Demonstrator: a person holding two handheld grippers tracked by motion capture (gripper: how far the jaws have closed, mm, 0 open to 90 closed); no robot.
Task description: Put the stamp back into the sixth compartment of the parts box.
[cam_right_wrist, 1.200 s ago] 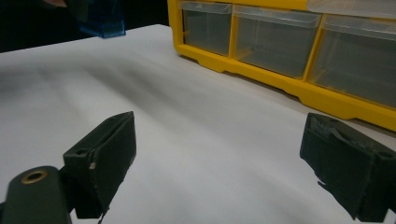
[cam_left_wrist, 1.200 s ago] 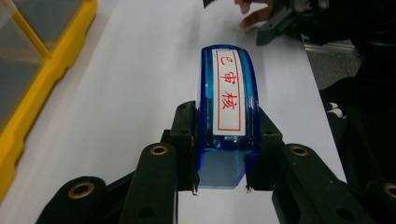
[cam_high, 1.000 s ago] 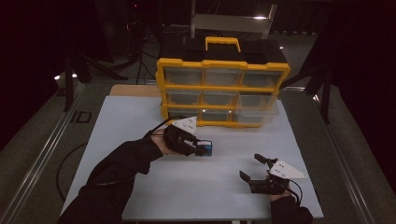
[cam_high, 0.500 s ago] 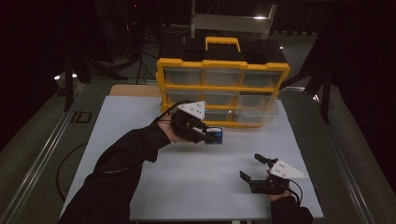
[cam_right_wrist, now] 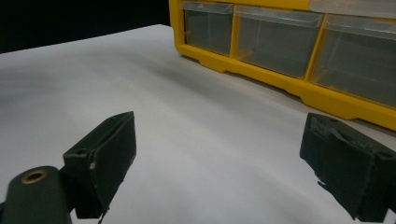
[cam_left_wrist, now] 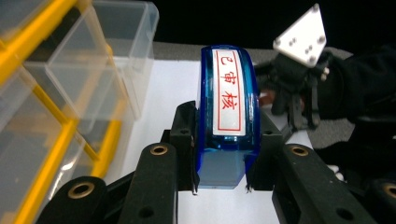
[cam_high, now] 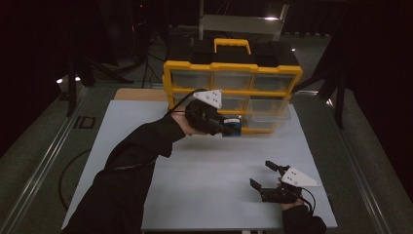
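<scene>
A blue stamp (cam_left_wrist: 228, 107) with a white label and red characters sits clamped between the jaws of my left gripper (cam_left_wrist: 224, 126). In the high view this gripper (cam_high: 229, 127) holds the stamp (cam_high: 234, 127) just in front of the yellow drawer cabinet (cam_high: 233, 67), beside a clear drawer (cam_high: 272, 118) that is pulled out of the bottom row. That open drawer (cam_left_wrist: 126, 32) looks bare inside. My right gripper (cam_high: 260, 174) rests low near the table's front right, open, with nothing between its jaws (cam_right_wrist: 219, 154).
The cabinet (cam_right_wrist: 280, 81) has a black top with a yellow handle (cam_high: 233, 45) and rows of clear drawers. The white table (cam_high: 204, 170) is bare between the two grippers. A cable (cam_high: 73, 170) loops off the table's left side. The surroundings are dark.
My left gripper has carried the blue stamp away from me and to the right, up to the cabinet's bottom row by the open drawer. The right gripper has stayed put.
</scene>
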